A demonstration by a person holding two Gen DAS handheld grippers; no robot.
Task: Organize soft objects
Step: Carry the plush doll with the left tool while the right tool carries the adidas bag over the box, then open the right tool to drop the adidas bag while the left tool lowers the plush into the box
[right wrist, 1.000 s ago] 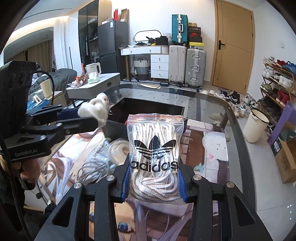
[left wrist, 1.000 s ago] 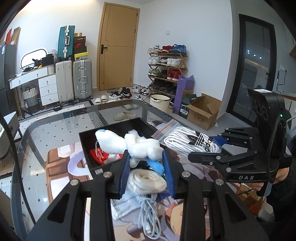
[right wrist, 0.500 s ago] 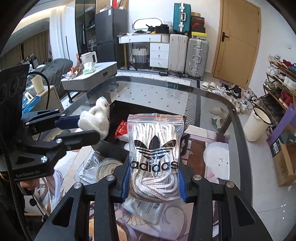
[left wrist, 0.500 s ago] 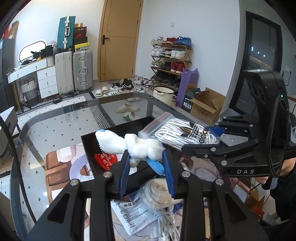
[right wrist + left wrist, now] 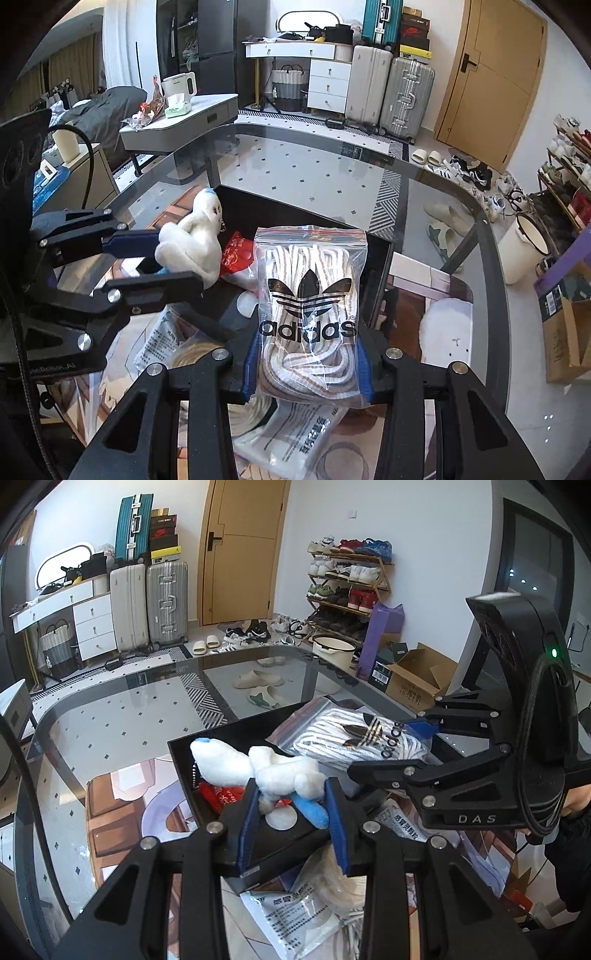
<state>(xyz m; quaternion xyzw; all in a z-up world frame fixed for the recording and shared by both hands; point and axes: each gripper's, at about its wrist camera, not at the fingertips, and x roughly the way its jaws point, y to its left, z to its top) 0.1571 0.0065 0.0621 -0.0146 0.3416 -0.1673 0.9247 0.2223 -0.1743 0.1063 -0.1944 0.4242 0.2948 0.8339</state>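
**Plush toy and bagged laces held over the black tray**

Plush toy (image 5: 273, 771) sat pinched between the blue pads of the left gripper (image 5: 291, 816), its long axis running crosswise to the fingers, head sticking out to the left and a blue limb hanging at the right pad. It hung above the near left part of the black tray (image 5: 181, 749), so a short drop looked enough to land it inside.

Clamped in the right gripper (image 5: 308, 363) was the bag of laces (image 5: 308, 295), standing upright along the fingers and held by its lower end, above the tray's near right edge. Judged from both views, the left gripper was the nearer to the tray's floor.

Inside the tray lay a red packet (image 5: 236, 254), between the toy and the bag. On the near side of the tray, white printed pouches (image 5: 295, 919) and a coil of pale cord (image 5: 195, 356) lay loose.

The tray rested on a glass table (image 5: 122, 716) with a printed mat (image 5: 122, 812) under its near end. Beyond the tray stood suitcases (image 5: 147, 602), a wooden door (image 5: 243, 550) and a shoe rack (image 5: 351, 579).
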